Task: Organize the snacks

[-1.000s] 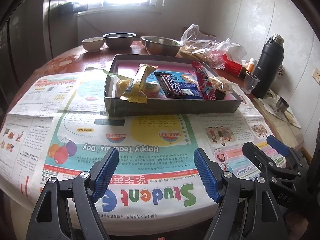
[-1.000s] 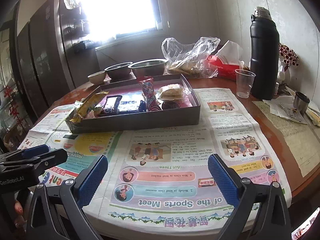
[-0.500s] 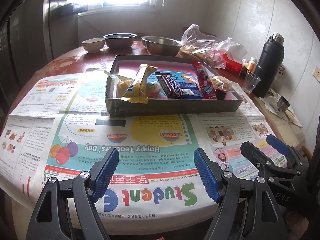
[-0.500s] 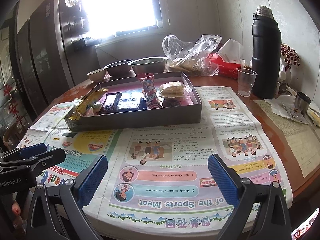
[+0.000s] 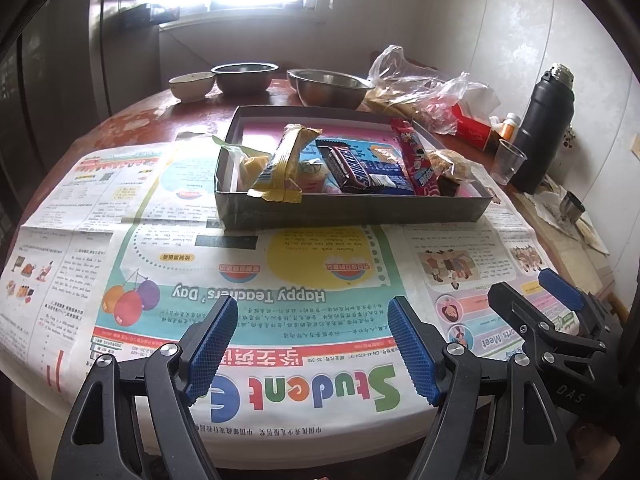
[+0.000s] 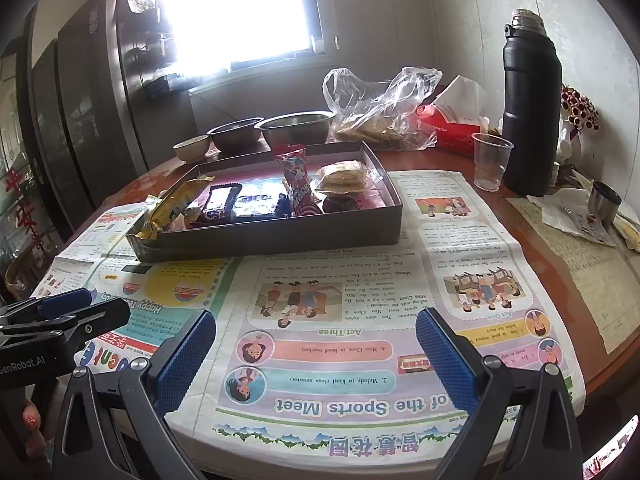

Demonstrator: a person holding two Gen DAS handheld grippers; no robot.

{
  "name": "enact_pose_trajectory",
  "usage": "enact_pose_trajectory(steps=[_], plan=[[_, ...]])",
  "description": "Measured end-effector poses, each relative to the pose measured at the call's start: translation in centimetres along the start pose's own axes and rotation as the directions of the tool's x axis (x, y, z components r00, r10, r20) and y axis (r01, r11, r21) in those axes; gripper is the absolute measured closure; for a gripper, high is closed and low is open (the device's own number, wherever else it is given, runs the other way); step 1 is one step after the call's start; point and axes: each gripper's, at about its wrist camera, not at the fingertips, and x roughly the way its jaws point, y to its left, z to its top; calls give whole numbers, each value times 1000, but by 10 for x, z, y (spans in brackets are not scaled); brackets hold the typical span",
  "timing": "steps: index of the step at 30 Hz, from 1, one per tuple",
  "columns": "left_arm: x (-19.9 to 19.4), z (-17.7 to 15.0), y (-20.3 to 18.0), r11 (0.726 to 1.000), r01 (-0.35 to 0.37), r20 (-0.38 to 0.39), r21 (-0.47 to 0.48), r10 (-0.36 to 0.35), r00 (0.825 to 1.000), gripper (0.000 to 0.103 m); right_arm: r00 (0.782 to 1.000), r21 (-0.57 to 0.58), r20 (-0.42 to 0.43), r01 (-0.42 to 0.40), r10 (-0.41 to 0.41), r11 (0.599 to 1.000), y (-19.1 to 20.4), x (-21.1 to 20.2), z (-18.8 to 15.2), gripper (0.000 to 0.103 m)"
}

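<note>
A grey shallow box (image 5: pixel 352 212) (image 6: pixel 276 236) sits on newspaper at the table's middle. It holds a yellow wrapped bar (image 5: pixel 286 160) (image 6: pixel 172 204), a dark Snickers bar (image 5: pixel 348 170) (image 6: pixel 218 202), a blue packet (image 5: pixel 384 168), a red packet (image 5: pixel 416 160) (image 6: pixel 298 184) and a clear pack of biscuits (image 5: pixel 452 164) (image 6: pixel 344 176). My left gripper (image 5: pixel 312 344) is open and empty over the newspaper's near edge. My right gripper (image 6: pixel 316 356) is open and empty, also at the near edge; it shows in the left wrist view (image 5: pixel 536 300).
Metal bowls (image 5: pixel 330 88) (image 6: pixel 296 128) and a small ceramic bowl (image 5: pixel 191 85) stand behind the box. A plastic bag (image 6: pixel 380 108), red tissue box (image 6: pixel 452 128), plastic cup (image 6: pixel 490 160) and black thermos (image 6: pixel 528 108) stand at the back right. Newspaper (image 5: pixel 240 280) covers the near table.
Both views have shifted very slightly; the box and snacks have not moved. Both grippers stay open and empty.
</note>
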Motion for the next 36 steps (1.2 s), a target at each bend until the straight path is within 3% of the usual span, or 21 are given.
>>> enact_pose_trajectory(steps=[36], plan=[[5,4,0,999,-36,6,7,36,999,24,1000,1,-7,4,-4,1000,-3,2,-1,2]])
